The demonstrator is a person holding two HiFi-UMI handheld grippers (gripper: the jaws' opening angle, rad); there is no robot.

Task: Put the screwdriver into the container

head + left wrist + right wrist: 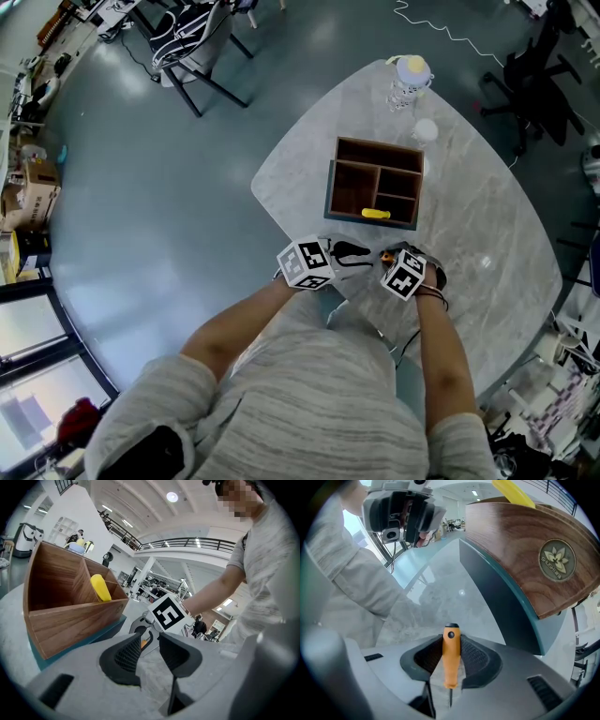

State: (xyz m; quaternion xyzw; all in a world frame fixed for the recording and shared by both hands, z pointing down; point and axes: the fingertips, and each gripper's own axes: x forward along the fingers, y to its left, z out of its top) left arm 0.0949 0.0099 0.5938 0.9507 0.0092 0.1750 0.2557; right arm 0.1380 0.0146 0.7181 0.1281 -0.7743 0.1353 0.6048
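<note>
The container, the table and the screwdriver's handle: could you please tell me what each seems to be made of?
Container: dark brown wood with a satin finish, going by the visible grain. Table: grey-white stone, probably polished marble, as it is veined and reflects the lights. Screwdriver: the handle is smooth and plain orange, most likely plastic.
</note>
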